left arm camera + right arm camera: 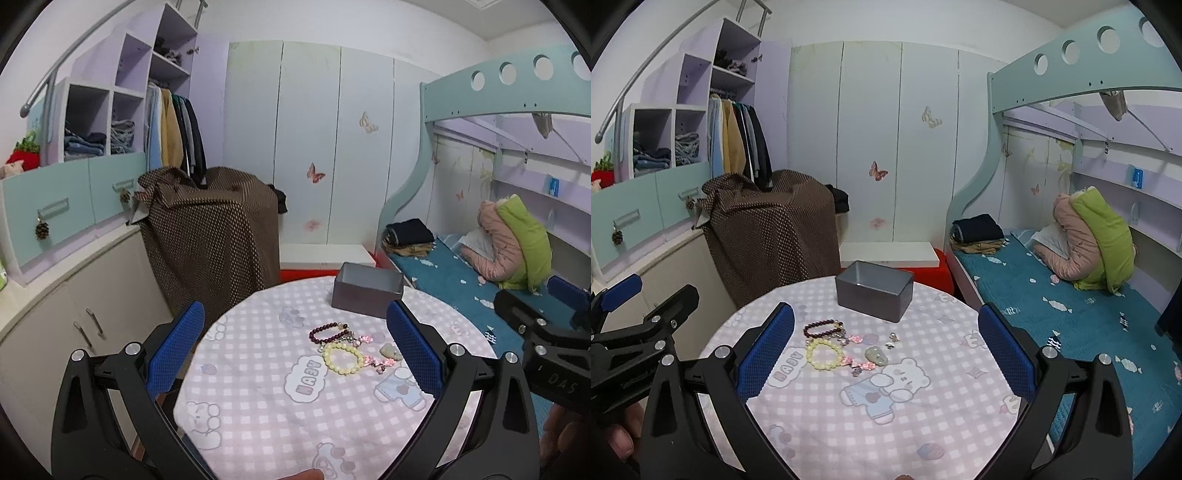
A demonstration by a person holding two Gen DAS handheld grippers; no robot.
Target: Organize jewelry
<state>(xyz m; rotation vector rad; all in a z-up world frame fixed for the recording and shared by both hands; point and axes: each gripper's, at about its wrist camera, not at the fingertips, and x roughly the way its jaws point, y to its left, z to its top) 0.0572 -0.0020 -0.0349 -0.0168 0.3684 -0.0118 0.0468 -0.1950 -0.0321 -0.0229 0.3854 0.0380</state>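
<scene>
Jewelry cluster led by yellow bead bracelet (824, 354) lying ahead of both wide-open, empty grippers, nearer right gripper (886, 354) than left gripper (295, 354); grey box (874, 290) beyond.

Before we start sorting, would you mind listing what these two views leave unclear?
- Grey box: in both views its near wall hides most of the floor, so any contents are unknown.
- Small silver piece: too small in the right wrist view to identify; in the left view, the left claw blocks that spot.
- Pink charm strand: its clasp and links are too fine in either view.
</scene>
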